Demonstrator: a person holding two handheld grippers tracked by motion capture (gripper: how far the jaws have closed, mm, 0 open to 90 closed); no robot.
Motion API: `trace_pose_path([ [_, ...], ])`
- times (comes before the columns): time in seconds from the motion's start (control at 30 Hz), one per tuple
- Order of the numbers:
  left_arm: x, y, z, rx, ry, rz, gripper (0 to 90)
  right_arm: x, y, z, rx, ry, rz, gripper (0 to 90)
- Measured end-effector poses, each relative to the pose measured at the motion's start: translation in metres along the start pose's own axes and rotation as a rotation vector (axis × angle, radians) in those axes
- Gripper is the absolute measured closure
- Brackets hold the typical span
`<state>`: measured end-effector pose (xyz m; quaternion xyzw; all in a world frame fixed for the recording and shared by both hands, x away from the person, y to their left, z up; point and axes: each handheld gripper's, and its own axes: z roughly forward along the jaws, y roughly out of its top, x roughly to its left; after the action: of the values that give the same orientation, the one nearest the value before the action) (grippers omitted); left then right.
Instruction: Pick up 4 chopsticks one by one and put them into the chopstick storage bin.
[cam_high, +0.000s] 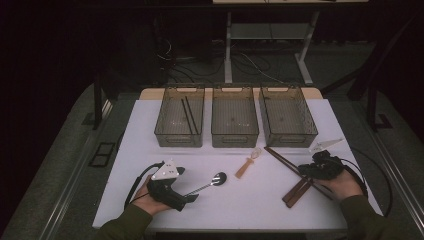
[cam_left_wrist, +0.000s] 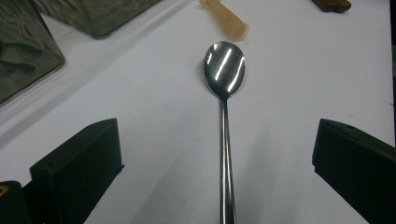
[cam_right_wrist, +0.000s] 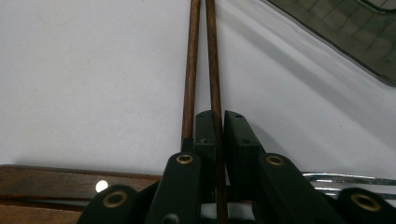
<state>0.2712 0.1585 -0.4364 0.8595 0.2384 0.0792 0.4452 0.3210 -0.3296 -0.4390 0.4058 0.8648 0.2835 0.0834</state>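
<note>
Nearest to me, my left tool (cam_high: 192, 197) is sitting released on the worktop (cam_high: 240, 205), its jaws standing wide to either side of the metal spoon (cam_left_wrist: 224, 88) handle without touching it; the spoon is lying flat, bowl pointing toward the bins. I judge I am lining up so the jaws can close across the handle. My right tool (cam_right_wrist: 218, 128) is clenching: its jaws are standing almost together, one of the two wooden chopsticks (cam_right_wrist: 208, 56) running between them and the other lying just outside the left jaw. Both sticks are resting on the worktop, angled toward the right bin (cam_high: 288, 117). Dark chopsticks (cam_high: 188, 115) are already lying in the left bin (cam_high: 180, 117), which suggests sorting by type. The middle bin (cam_high: 235, 117) and a wooden-handled utensil (cam_high: 247, 164) are waiting.
</note>
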Motion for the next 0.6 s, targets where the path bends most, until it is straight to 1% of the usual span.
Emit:
trace_pose_path([
  [0.33, 0.0001, 0.0001, -0.0004, -0.003, -0.001, 0.001, 0.3, 0.0002, -0.0002, -0.001, -0.006, 0.013, -0.022, 84.7],
  [0.6, 0.0, 0.0003, -0.0006, -0.006, -0.001, 0.003, 0.4, -0.0009, -0.0006, -0.0074, -0.033, 0.022, -0.016, 84.9],
])
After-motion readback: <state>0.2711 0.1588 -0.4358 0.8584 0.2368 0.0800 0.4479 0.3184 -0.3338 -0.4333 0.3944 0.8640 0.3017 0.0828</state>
